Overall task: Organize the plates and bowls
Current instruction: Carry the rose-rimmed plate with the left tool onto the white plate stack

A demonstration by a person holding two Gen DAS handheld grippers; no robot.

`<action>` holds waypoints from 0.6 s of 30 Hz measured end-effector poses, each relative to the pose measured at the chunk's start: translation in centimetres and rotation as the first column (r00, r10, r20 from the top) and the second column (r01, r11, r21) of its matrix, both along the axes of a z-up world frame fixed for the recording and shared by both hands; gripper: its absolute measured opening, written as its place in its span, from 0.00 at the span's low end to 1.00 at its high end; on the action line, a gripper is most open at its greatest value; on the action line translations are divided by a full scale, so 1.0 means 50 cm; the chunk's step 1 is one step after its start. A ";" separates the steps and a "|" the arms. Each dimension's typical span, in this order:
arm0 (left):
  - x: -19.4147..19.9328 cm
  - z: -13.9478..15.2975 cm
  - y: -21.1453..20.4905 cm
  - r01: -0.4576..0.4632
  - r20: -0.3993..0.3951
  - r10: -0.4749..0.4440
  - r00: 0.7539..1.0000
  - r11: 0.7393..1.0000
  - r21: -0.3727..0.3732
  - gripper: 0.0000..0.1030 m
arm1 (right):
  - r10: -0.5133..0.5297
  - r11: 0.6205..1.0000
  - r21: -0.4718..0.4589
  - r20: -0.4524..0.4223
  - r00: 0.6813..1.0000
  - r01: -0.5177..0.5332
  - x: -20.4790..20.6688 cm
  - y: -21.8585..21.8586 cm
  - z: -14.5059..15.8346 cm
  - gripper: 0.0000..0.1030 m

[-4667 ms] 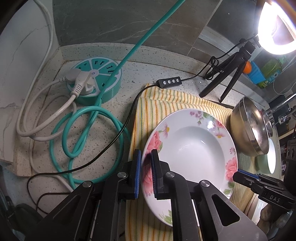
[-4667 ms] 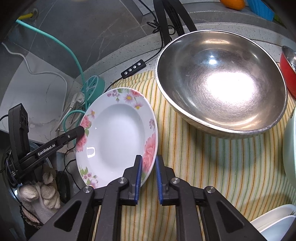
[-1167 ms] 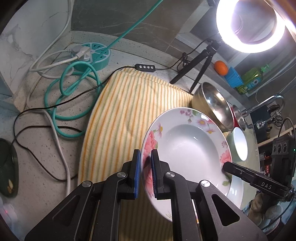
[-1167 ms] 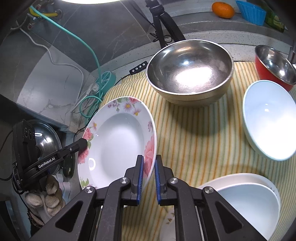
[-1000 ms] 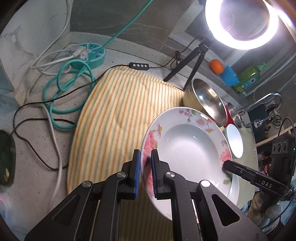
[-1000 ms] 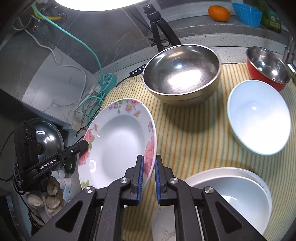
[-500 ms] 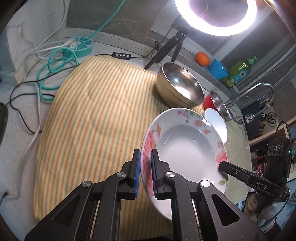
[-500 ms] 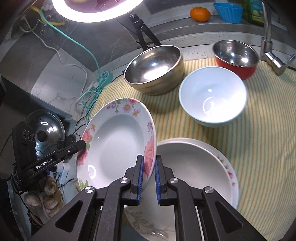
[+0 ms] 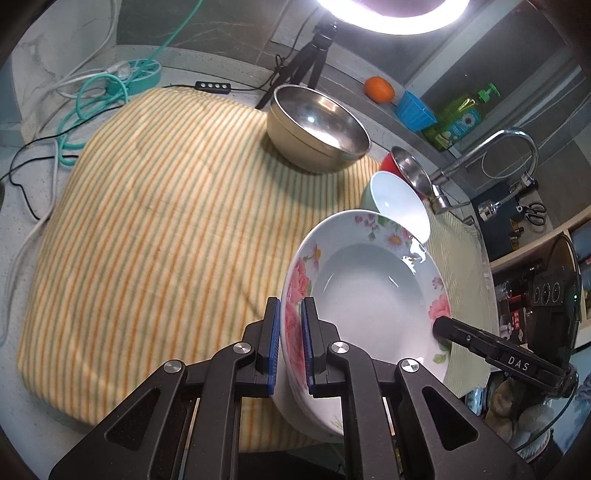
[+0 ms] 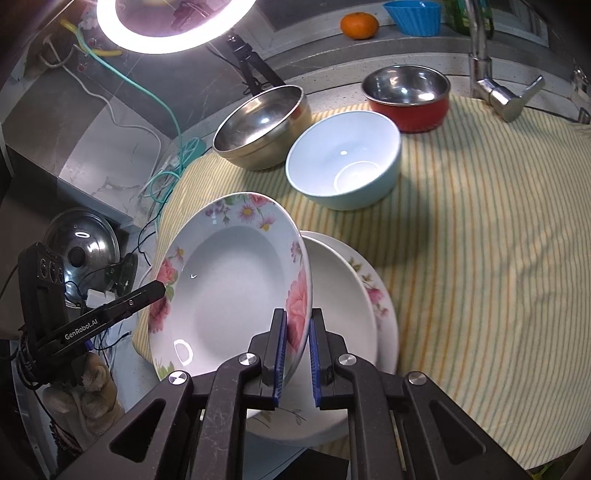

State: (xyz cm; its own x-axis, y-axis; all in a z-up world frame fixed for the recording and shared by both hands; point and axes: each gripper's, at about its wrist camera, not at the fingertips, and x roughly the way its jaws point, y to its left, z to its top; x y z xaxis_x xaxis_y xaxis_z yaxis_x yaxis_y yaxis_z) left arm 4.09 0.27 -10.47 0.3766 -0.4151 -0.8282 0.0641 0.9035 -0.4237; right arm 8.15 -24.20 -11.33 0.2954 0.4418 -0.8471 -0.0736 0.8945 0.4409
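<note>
A white floral plate hangs tilted above the striped cloth, held by both grippers. My left gripper is shut on its left rim; my right gripper is shut on its right rim. Just below it a stack of white floral plates lies at the cloth's front edge, partly hidden by the held plate. Behind stand a pale white bowl, a large steel bowl and a red steel-lined bowl.
The yellow striped cloth covers the counter. A ring light on a tripod, teal cable and power hub stand at the back left. A faucet, an orange and a blue cup are at the back. A pot lid sits left.
Both grippers carried the floral plate from the left of the cloth up and right, over the plate stack. The cloth's left part now lies bare.
</note>
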 end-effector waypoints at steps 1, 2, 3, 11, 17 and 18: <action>-0.004 -0.002 -0.005 0.000 -0.003 0.000 1.000 1.000 -0.002 0.09 | -0.001 1.000 -0.003 -0.003 1.000 0.001 -0.004 -0.006 -0.002 0.10; -0.006 -0.003 -0.008 0.000 -0.005 0.000 1.000 1.000 -0.003 0.09 | -0.002 1.000 -0.004 -0.006 1.000 0.002 -0.007 -0.011 -0.004 0.10; -0.010 -0.005 -0.012 -0.001 -0.007 0.001 1.000 1.000 -0.004 0.09 | -0.002 1.000 -0.005 -0.008 1.000 0.002 -0.011 -0.016 -0.006 0.10; -0.029 -0.017 -0.028 0.007 -0.021 -0.007 1.000 1.000 0.006 0.09 | -0.004 1.000 -0.016 -0.019 1.000 0.004 -0.029 -0.035 -0.021 0.10; -0.034 -0.027 -0.035 0.004 -0.032 -0.004 0.999 1.000 0.019 0.09 | -0.006 1.000 -0.021 -0.027 1.000 0.005 -0.036 -0.036 -0.034 0.11; -0.034 -0.029 -0.036 0.005 -0.034 -0.005 0.999 1.000 0.022 0.09 | -0.004 1.000 -0.024 -0.027 1.000 0.003 -0.037 -0.034 -0.035 0.11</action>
State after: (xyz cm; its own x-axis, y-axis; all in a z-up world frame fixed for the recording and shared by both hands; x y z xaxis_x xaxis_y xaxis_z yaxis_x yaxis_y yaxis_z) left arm 2.37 -1.54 -11.90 0.3462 -0.3983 -0.8494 0.0545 0.9124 -0.4056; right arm 6.31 -25.89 -13.08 0.2735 0.4205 -0.8651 -0.0586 0.9050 0.4214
